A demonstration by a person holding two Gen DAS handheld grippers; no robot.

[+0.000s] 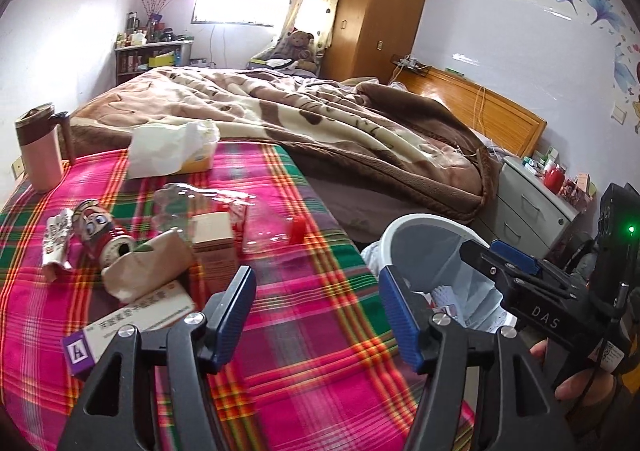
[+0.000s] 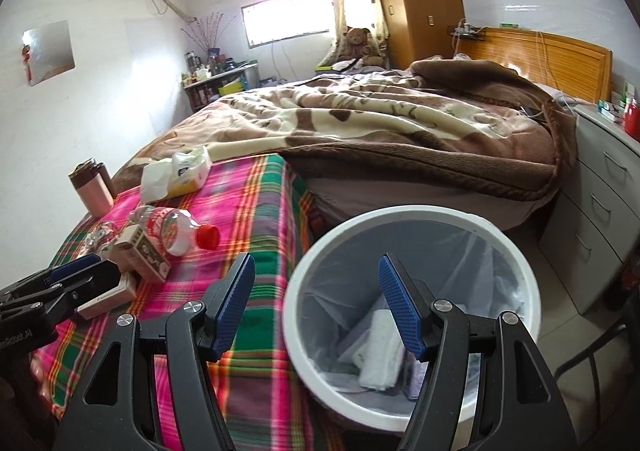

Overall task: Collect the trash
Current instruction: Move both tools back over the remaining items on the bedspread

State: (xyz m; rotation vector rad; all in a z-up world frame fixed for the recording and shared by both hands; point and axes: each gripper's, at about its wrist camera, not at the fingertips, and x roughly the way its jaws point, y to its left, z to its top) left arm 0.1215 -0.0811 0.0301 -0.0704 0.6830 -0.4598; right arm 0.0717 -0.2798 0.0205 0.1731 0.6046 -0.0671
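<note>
We stand at the foot of a bed, where a pink, green and yellow plaid cloth [image 1: 280, 291] covers the surface that carries the rubbish; whether it lies on a tabletop or on the bed itself we cannot tell. Our left claw [image 1: 318, 315] is spread, nothing between its blue pads, and it hangs above the cloth near the heap of litter. Our right claw [image 2: 318, 303] is likewise spread and empty, poised over the white bin [image 2: 304, 267], which stands just beside the edge of the cloth and already holds some white paper in its clear liner. The trash still to gather lies at the left: a crushed clear bottle [image 2: 172, 227] with a red cap, a small cardboard carton [image 1: 214, 241], a red drink can [image 1: 106, 235] on its side, a crumpled brown paper bag [image 1: 148, 263], and a flat medicine box [image 1: 136, 325] nearest the left claw. A pink flask [image 1: 40, 147] and a tissue pack [image 1: 176, 149] further back look like keepers, in our judgement. For the next pick, we would take the nearest piece first, probably the flat box, coming in low so one pad slides under an edge, then close firmly and carry it fully over the bin's rim before letting go, keeping the right claw clear
</note>
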